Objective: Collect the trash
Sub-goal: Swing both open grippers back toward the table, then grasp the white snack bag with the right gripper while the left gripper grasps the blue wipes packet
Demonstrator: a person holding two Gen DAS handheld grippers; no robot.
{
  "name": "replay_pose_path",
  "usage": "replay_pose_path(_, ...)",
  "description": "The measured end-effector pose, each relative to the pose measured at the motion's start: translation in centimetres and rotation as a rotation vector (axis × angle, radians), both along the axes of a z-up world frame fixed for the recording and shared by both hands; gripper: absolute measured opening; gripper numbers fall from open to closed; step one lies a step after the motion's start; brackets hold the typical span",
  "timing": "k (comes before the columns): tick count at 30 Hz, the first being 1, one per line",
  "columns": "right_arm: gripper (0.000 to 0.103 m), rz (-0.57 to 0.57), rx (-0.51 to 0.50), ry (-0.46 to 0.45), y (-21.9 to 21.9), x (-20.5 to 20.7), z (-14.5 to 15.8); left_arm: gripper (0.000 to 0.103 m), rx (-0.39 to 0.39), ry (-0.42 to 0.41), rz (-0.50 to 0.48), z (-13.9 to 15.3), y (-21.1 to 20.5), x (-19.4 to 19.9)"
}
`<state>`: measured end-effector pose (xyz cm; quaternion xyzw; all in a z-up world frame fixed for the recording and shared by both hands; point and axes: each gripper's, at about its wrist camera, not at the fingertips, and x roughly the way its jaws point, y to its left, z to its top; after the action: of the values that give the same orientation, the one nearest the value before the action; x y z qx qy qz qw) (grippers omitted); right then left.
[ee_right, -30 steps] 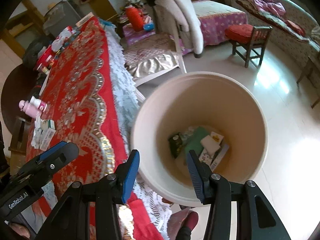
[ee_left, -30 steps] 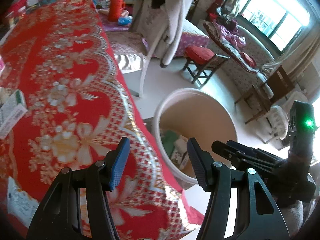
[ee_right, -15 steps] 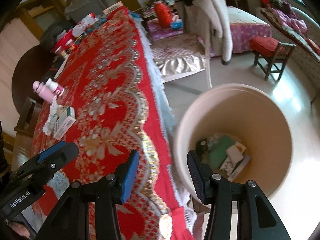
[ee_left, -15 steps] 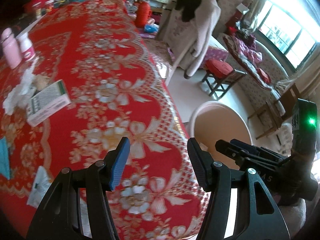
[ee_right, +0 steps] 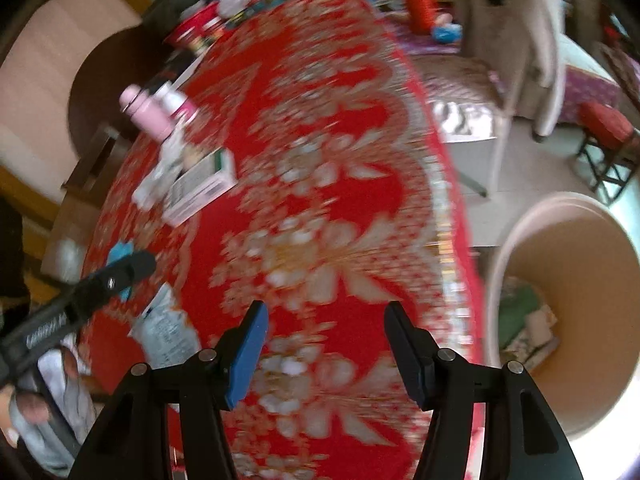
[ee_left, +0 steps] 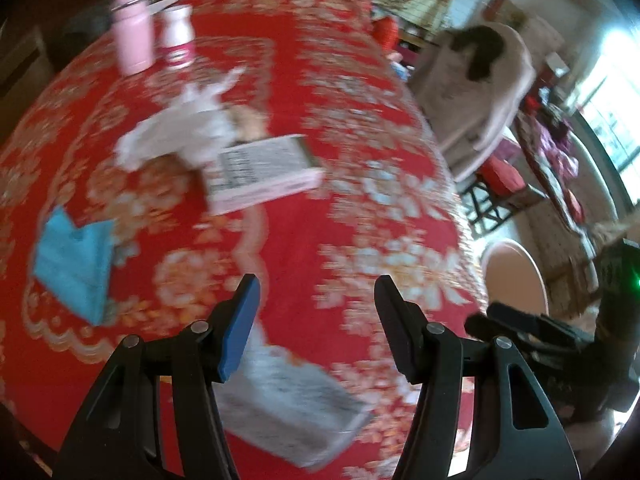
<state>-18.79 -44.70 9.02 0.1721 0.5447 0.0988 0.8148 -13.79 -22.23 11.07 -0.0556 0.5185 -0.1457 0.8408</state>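
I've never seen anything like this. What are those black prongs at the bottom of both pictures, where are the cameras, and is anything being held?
There is no robot here: a person carries a two-finger gripper in each hand, each with a wide-angle camera looking along its fingers. One picture is from the left gripper, the other from the right gripper; the prongs are their fingers. Each gripper also shows at the edge of the other's view. Both are empty; the right one's jaws are opening with nothing between them. Below them is a table with a red floral tablecloth. On it lie crumpled tissue, a small printed box, a blue paper scrap, a flat printed packet, and two bottles, a pink bottle beside a white one. The beige bin beside the table already holds some trash.
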Motion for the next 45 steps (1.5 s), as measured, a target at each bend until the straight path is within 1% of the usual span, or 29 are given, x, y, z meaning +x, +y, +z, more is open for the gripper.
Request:
replay_pose_path(1, 0.059, 0.023, 0.009, 0.002, 0.7, 0.0, 0.0, 0.058, 0.005, 0.003, 0.017, -0.1, 0.9, 0.1)
replay_pose_path(4, 0.066, 0.146, 0.029, 0.0, 4.3, 0.2, -0.1, 0.058, 0.018, 0.014, 0.079, -0.4, 3.9, 0.5)
replay_pose_path(5, 0.067, 0.197, 0.041, 0.002, 5.8, 0.2, -0.2, 0.058, 0.019, 0.018, 0.099, -0.4, 4.7, 0.6)
replay_pose_path(8, 0.069, 0.296, 0.071, 0.013, 9.0, 0.1, -0.7, 0.058, 0.012, 0.033, 0.162, -0.8, 7.5, 1.0)
replay_pose_path(13, 0.069, 0.424, 0.054, 0.009, 13.5, -0.2, -1.3, 0.058, 0.01, 0.045, 0.222, -1.0, 10.2, 1.2)
replay_pose_path(16, 0.07, 0.475, -0.002, -0.004, 15.5, -0.4, -1.7, 0.058, 0.016, 0.05, 0.244, -1.1, 11.2, 1.1)
replay_pose_path(19, 0.07, 0.53, -0.087, -0.018, 17.3, -0.7, -2.2, 0.058, 0.015, 0.057, 0.271, -1.2, 12.5, 1.1)
replay_pose_path(21, 0.07, 0.546, -0.184, -0.035, 18.4, -0.9, -2.8, 0.058, 0.011, 0.062, 0.3, -1.3, 13.6, 1.0)
replay_pose_path(23, 0.069, 0.531, -0.21, -0.056, 18.2, -0.7, -3.2, 0.058, 0.007, 0.071, 0.33, -1.6, 14.8, 1.0)
replay_pose_path(24, 0.066, 0.508, -0.201, -0.065, 17.9, -0.3, -3.1, 0.058, 0.003, 0.077, 0.348, -1.8, 15.5, 0.9)
replay_pose_path(25, 0.06, 0.484, -0.197, -0.069, 17.6, 0.0, -3.1, 0.058, 0.002, 0.08, 0.361, -1.9, 16.0, 0.9)
replay_pose_path(26, 0.059, 0.431, -0.197, -0.068, 16.8, 0.7, -3.0, 0.058, 0.002, 0.084, 0.375, -2.1, 16.6, 0.9)
replay_pose_path(31, 0.058, 0.238, -0.185, -0.031, 12.4, 3.4, -3.0, 0.058, -0.001, 0.121, 0.457, -3.5, 20.2, 0.7)
replay_pose_path(33, 0.058, 0.17, -0.168, -0.019, 10.7, 4.3, -3.0, 0.058, 0.021, 0.139, 0.483, -4.1, 21.4, 0.8)
replay_pose_path(36, 0.058, 0.107, -0.153, -0.007, 9.5, 5.0, -2.9, 0.058, 0.049, 0.168, 0.512, -5.2, 22.8, 1.2)
replay_pose_path(38, 0.058, 0.079, -0.139, 0.004, 8.8, 5.5, -2.9, 0.058, 0.071, 0.201, 0.514, -6.0, 23.4, 1.7)
replay_pose_path(39, 0.058, 0.073, -0.138, 0.005, 9.2, 6.3, -2.7, 0.057, 0.082, 0.207, 0.507, -6.2, 23.5, 2.0)
replay_pose_path(40, 0.058, 0.068, -0.139, 0.007, 9.1, 6.5, -2.6, 0.057, 0.097, 0.188, 0.497, -6.0, 23.4, 2.3)
replay_pose_path(42, 0.058, 0.06, -0.143, 0.006, 9.6, 6.9, -2.5, 0.057, 0.105, 0.197, 0.465, -6.1, 23.3, 3.3)
replay_pose_path(45, 0.058, 0.05, -0.13, -0.002, 9.9, 7.2, -2.2, 0.057, 0.091, 0.188, 0.427, -6.0, 23.1, 5.2)
